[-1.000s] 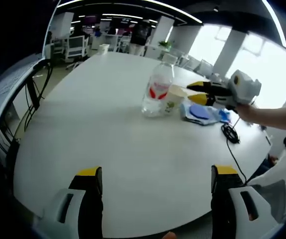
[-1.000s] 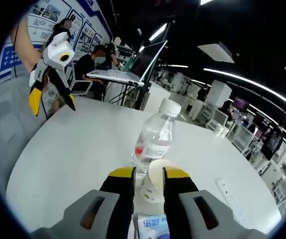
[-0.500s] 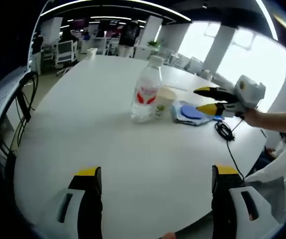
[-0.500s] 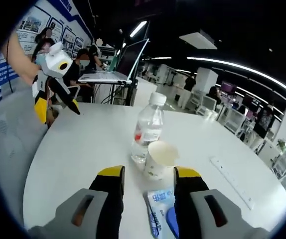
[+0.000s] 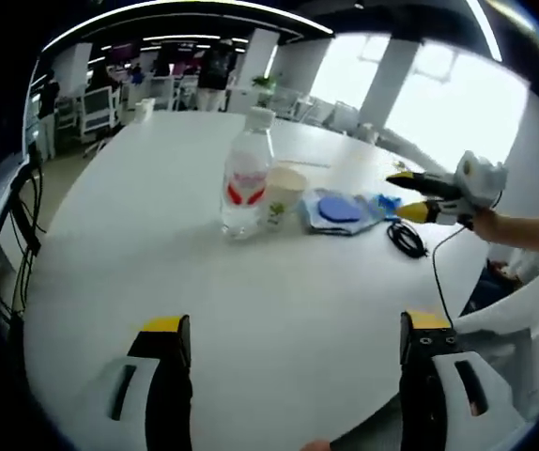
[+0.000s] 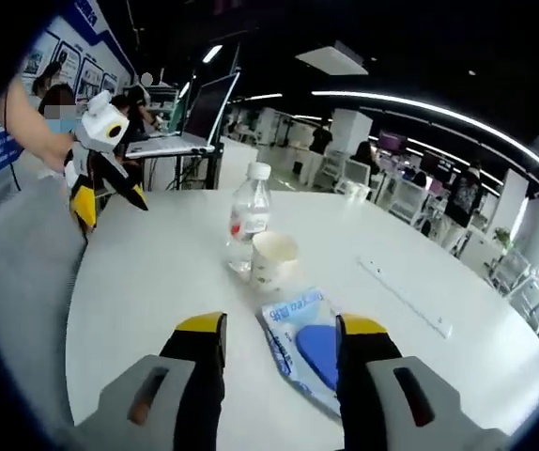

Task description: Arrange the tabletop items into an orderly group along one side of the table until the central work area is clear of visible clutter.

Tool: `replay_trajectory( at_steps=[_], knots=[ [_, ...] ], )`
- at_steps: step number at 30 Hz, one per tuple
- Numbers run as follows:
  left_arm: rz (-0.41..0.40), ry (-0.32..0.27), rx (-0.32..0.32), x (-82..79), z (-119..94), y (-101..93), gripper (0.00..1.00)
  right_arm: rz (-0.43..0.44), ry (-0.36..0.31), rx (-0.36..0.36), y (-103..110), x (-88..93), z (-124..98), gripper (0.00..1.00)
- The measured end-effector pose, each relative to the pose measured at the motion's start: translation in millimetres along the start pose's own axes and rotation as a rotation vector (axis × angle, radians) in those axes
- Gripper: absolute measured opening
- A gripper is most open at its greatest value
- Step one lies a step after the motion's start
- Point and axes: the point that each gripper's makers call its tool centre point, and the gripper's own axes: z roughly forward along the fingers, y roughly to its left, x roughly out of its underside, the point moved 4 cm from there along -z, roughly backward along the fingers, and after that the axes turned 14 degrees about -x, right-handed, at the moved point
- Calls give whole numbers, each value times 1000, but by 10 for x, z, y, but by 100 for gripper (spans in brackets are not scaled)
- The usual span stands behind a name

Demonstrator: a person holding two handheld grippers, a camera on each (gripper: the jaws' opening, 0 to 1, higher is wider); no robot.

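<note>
With both the left tongs [image 5: 288,343] and right tongs [image 6: 281,340] apart and empty, reaching past the packet [image 6: 298,343] risks toppling the cup [image 6: 272,260] against the bottle [image 6: 247,218] beyond.

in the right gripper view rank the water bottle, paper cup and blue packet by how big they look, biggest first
1. blue packet: takes up the most of the picture, though it lies nearest the camera, which inflates it.
2. water bottle: taller than the cup beside it.
3. paper cup: smallest.

The right claw stands open, empty.
</note>
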Motion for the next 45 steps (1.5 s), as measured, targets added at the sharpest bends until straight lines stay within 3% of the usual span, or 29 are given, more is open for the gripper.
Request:
replay_trajectory(
  at_steps=[17,31,38,45],
  knots=[
    [81,3,95,-89,43,-109,91,151,54,172,135,440,-844,52],
    [128,22,129,-118,155,-182,91,269,147,264,294,947,-1550,60],
    [137,28,134,-157,216,-195,91,370,132,326,342,1135,-1878,64],
    [145,31,136,-179,259,-229,91,431,114,367,359,1228,-2061,67]
  ],
)
